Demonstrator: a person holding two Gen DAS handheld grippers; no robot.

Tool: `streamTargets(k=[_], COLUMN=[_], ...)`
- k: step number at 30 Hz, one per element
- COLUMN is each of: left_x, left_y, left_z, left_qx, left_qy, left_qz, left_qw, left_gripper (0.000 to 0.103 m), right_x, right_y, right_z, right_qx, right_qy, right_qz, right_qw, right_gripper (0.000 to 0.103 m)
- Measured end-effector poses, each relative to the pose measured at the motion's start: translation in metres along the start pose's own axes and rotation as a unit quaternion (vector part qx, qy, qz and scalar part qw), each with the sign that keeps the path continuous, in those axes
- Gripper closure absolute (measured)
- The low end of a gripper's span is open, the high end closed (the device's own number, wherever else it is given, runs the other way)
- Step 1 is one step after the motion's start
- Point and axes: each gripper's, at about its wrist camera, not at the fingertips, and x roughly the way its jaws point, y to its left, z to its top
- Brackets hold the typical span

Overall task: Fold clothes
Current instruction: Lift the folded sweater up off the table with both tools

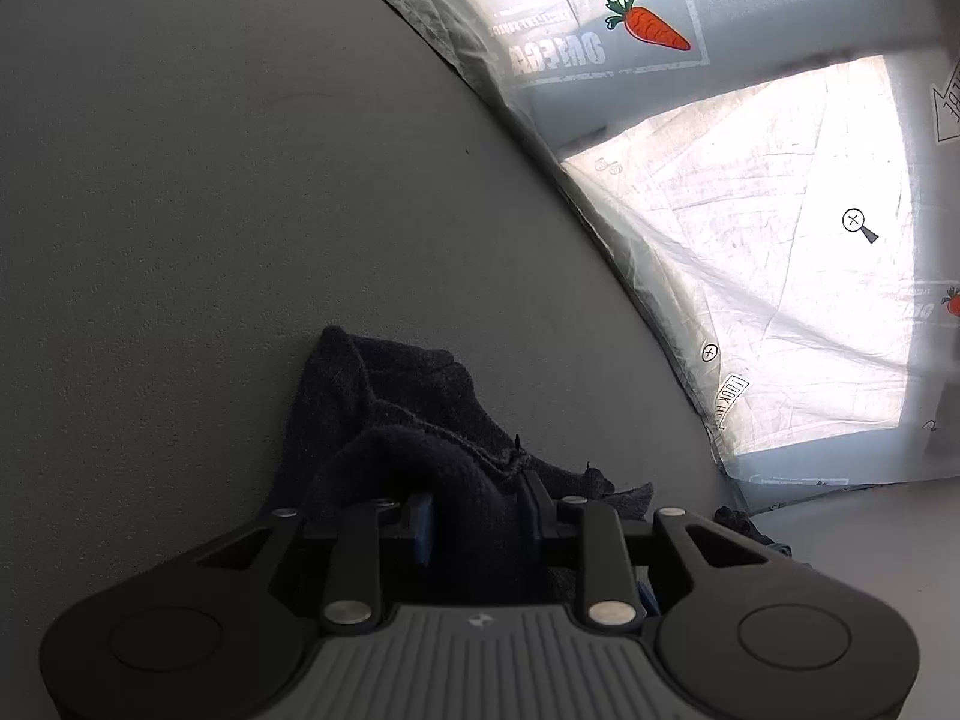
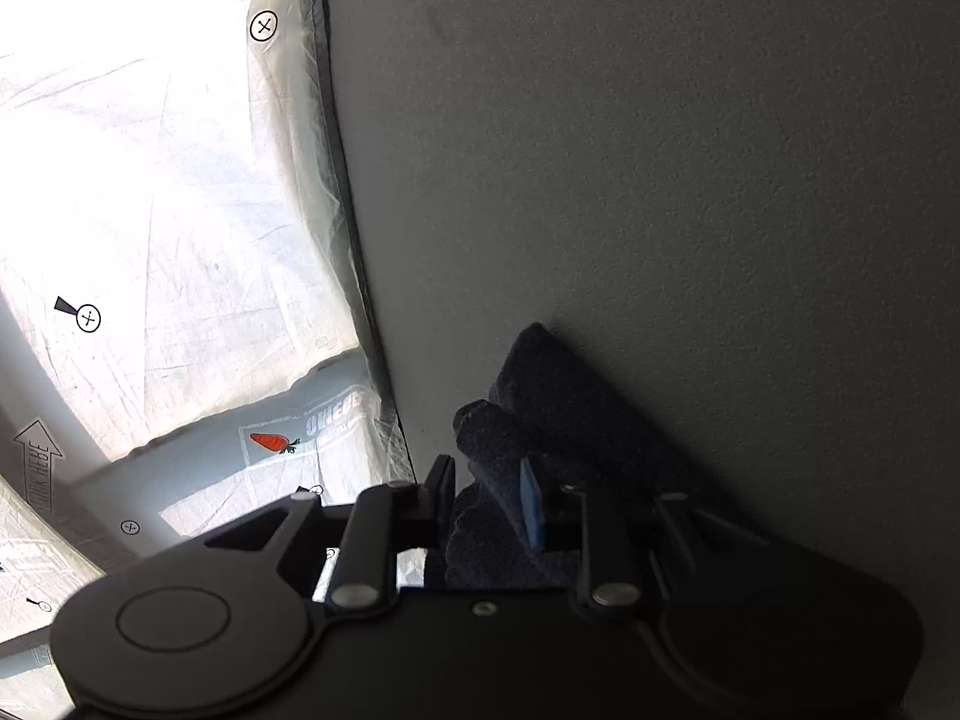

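The dark cloth (image 1: 414, 420) is bunched on the grey tabletop (image 1: 210, 210), beside the printed sheet (image 1: 780, 240). It sits between the part-open jaws of the left hand-held gripper (image 1: 480, 516) and the right hand-held gripper (image 2: 489, 498). Whether it is pinched cannot be told. The cloth could slip out, and the fold could be spoiled.

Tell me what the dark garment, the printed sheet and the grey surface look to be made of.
Dark garment: soft fuzzy knit or fleece, matte; nap and a stitched hem show.
Printed sheet: thin creased fabric or plastic film, light glows through it; carrot print.
Grey surface: matte, finely pebbled, probably laminate or painted board.
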Motion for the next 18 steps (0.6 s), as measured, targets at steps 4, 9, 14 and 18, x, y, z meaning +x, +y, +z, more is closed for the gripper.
streamTargets(k=[4, 9, 14, 18], left_x=[-0.015, -0.037, -0.057, -0.042], left_y=[0.003, 0.001, -0.015, -0.02], left_z=[0.006, -0.003, -0.012, -0.017], left_qx=[-0.029, -0.018, 0.079, 0.135], left_qy=[-0.028, -0.071, -0.133, -0.112], left_qz=[-0.03, -0.019, 0.043, 0.078], left_qw=[0.9987, 0.9971, 0.9871, 0.9813], left_gripper=[0.056, 0.052, 0.036, 0.03], right_x=[0.001, 0.007, 0.029, 0.046], right_y=[0.039, 0.078, 0.089, 0.077], right_z=[-0.008, -0.057, -0.1, -0.104], right_qx=[-0.122, -0.351, -0.52, -0.556], right_qy=[-0.007, -0.021, -0.033, -0.016], right_qz=[-0.038, -0.132, -0.235, -0.272], right_qw=[0.992, 0.927, 0.821, 0.785], right_gripper=[0.066, 0.059, 0.056, 0.061])
